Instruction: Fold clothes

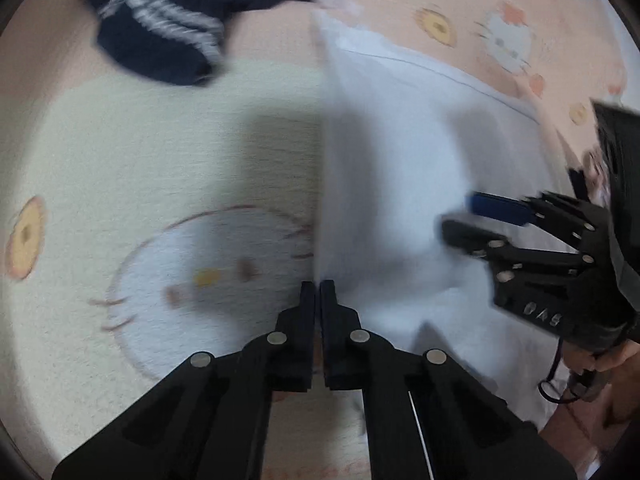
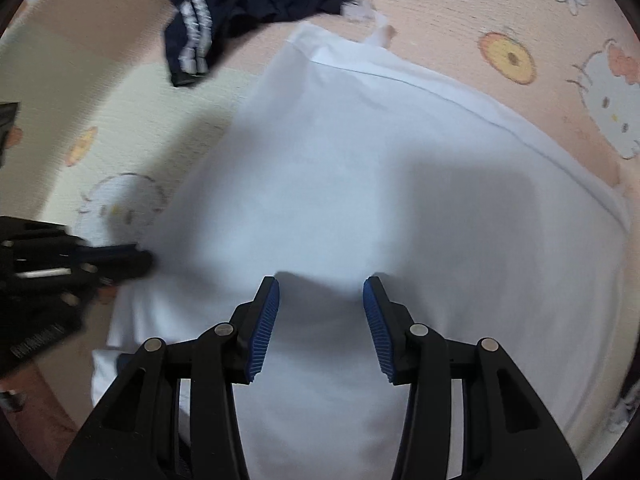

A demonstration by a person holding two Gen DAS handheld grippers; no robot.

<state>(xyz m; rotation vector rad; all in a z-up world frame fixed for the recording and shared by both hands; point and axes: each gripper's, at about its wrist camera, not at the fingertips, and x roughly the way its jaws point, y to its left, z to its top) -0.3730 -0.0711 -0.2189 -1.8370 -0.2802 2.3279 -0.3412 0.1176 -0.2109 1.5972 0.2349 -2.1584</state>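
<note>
White cloth lies spread out on a soft mat with cat faces and round yellow cookies drawn on it. The mat is pink in one part and pale yellow in another. The cloth looks mostly flat, and a seam line runs along its far side.

The left hand-held gripper has its two black fingers pressed together on the left edge of the white cloth, so it is pinching that edge. In the right wrist view the same left hand-held gripper touches the cloth's left side.

The right hand-held gripper hangs over the near middle of the cloth with its fingers spread wide. Its blue ridged pads have nothing between them. From the left wrist view the right hand-held gripper is seen over the cloth too, with a hand holding it.

A dark blue garment with white stripes lies bunched up on the mat, near the far corner of the white cloth.

The pictures are a bit blurry.
</note>
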